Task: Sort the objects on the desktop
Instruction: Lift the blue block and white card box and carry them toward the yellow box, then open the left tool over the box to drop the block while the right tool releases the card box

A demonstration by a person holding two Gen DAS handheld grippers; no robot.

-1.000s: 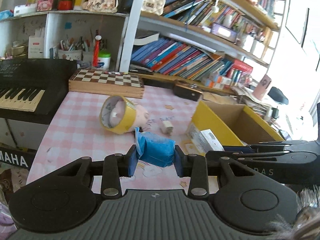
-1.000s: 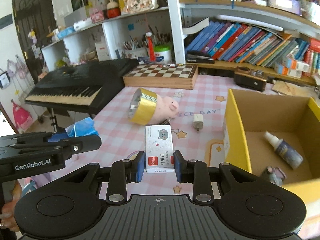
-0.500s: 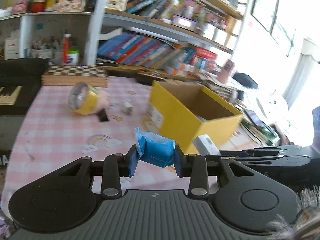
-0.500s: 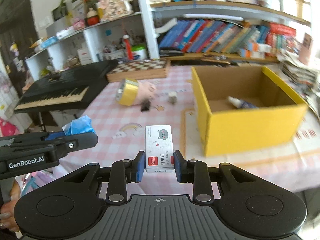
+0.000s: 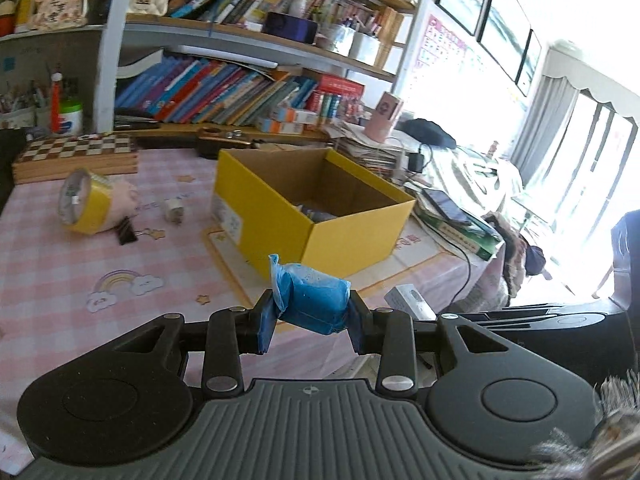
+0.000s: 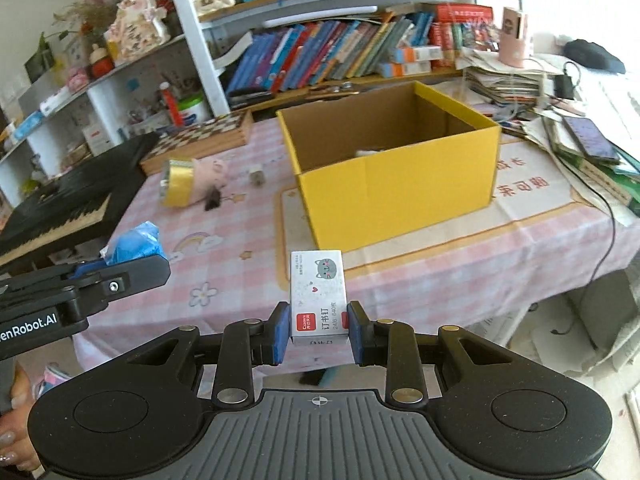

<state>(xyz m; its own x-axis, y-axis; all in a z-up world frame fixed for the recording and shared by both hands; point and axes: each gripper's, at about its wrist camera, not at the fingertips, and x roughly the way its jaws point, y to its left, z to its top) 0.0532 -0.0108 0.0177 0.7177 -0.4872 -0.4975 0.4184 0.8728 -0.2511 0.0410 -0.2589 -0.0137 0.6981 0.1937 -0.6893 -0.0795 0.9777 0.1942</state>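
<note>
My left gripper (image 5: 312, 322) is shut on a blue crumpled packet (image 5: 314, 298), held above the table's front edge. It also shows in the right wrist view (image 6: 134, 242). My right gripper (image 6: 319, 332) is shut on a white staples box (image 6: 318, 294), seen beside the left gripper in the left wrist view (image 5: 410, 302). A yellow cardboard box (image 6: 394, 184) stands open on the pink checked table (image 6: 224, 264), ahead of both grippers. A yellow tape roll (image 5: 82, 202), pink pig toy (image 6: 210, 170), black binder clip (image 5: 126, 230) and small white cube (image 5: 174, 210) lie left of the box.
A chessboard box (image 5: 76, 152) and a black keyboard (image 6: 60, 204) sit at the far left. Bookshelves (image 5: 224, 92) run behind the table. Stacked papers, a phone (image 6: 586, 138) and a cable lie right of the box.
Both grippers have pulled back and up from the table with their objects still held. The yellow box looks smaller and further away, and the table's front edge has come into view.
</note>
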